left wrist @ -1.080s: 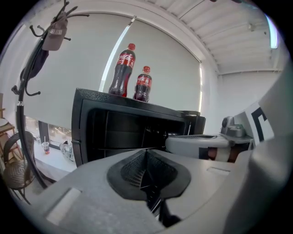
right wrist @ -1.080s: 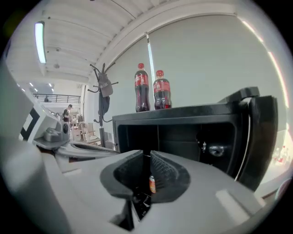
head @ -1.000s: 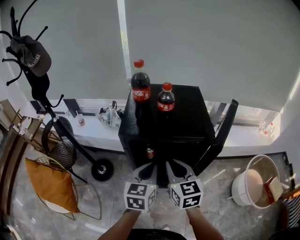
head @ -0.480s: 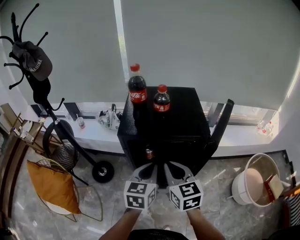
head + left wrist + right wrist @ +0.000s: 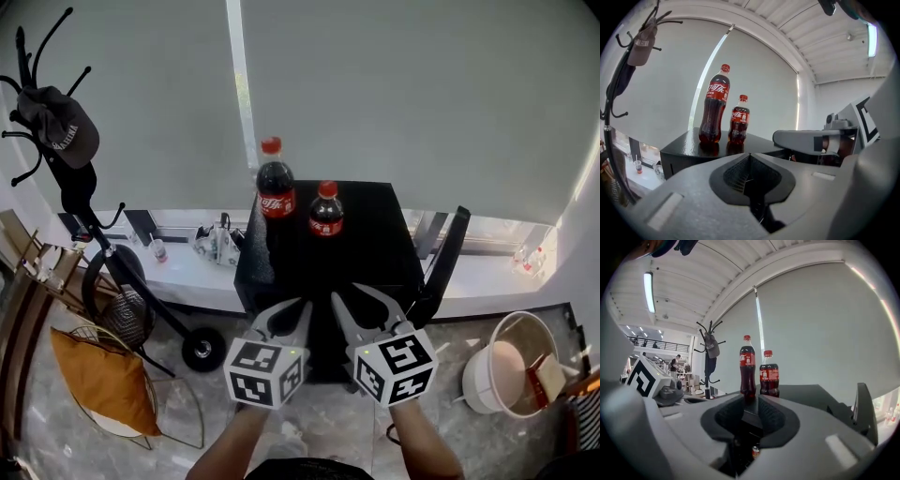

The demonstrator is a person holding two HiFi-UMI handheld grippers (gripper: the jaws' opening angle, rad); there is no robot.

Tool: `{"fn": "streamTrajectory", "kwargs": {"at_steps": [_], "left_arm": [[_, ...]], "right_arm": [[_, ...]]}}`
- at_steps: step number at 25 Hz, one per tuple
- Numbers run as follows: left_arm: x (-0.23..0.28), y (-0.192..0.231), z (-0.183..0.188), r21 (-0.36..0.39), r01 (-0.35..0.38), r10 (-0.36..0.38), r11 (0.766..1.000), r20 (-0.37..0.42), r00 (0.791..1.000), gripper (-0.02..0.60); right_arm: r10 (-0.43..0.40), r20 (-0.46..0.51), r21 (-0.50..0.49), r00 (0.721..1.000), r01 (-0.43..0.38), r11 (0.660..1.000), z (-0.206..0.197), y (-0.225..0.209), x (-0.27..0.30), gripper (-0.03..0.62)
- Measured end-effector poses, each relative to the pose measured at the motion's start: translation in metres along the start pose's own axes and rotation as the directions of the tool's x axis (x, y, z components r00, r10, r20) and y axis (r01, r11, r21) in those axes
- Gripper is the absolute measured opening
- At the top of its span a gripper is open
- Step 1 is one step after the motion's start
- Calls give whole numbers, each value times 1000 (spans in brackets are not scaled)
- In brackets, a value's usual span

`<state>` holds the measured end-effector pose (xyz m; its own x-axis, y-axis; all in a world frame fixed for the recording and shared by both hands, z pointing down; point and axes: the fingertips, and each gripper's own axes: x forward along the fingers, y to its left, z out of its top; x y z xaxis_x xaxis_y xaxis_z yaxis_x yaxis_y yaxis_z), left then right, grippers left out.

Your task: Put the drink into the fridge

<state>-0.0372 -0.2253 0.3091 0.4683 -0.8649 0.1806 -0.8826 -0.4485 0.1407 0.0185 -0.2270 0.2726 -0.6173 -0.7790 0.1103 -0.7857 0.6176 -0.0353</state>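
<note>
A black mini fridge (image 5: 375,239) stands by the window with its door (image 5: 442,258) swung open to the right. On its top stand a tall cola bottle (image 5: 272,186) (image 5: 715,112) (image 5: 747,365) and a shorter cola bottle (image 5: 325,212) (image 5: 739,120) (image 5: 769,376), side by side. Both grippers hover level in front of the fridge, short of the bottles. My left gripper (image 5: 286,311) (image 5: 750,157) is shut and holds nothing. My right gripper (image 5: 354,298) (image 5: 751,405) has just been opening; a narrow gap shows, with nothing between the jaws. Through that gap a small can (image 5: 755,452) shows inside the fridge.
A coat stand with a cap (image 5: 58,127) is at the left, with a wire chair holding an orange cushion (image 5: 98,370) below it. A white bucket (image 5: 511,361) sits on the floor at the right. Small items (image 5: 220,236) lie on the low window sill.
Both grippers have risen and now reach up in front of the fridge's top edge, covering its opening. The right jaws have parted slightly.
</note>
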Motion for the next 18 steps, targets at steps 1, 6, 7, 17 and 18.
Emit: {"fn": "streamTrajectory", "kwargs": {"at_steps": [1,6,7,17,18], "left_arm": [[2,1,5,3,7,-7,1000,4,1000,3],[13,8,31,32,28,-29,999,27,999,3],[15,10,37,35,33,-34,999,32,999,3],[32,34,65,48,59,-61,997,49,997,3],[33,36,67,50,60,-63,997,49,997,3]], "right_arm": [[-2,2,-10,1000,2,1000,6,-2,4,84],[2,0,-44,1000,-2,999,28,-10,28,128],[2,-3,-52,1000,-2,999,32,-12,33,142],[30,-51,-43,998,-32,999,48,-41,86,277],[37,-55,-33,998,-39,999,49,-43,90,291]]}}
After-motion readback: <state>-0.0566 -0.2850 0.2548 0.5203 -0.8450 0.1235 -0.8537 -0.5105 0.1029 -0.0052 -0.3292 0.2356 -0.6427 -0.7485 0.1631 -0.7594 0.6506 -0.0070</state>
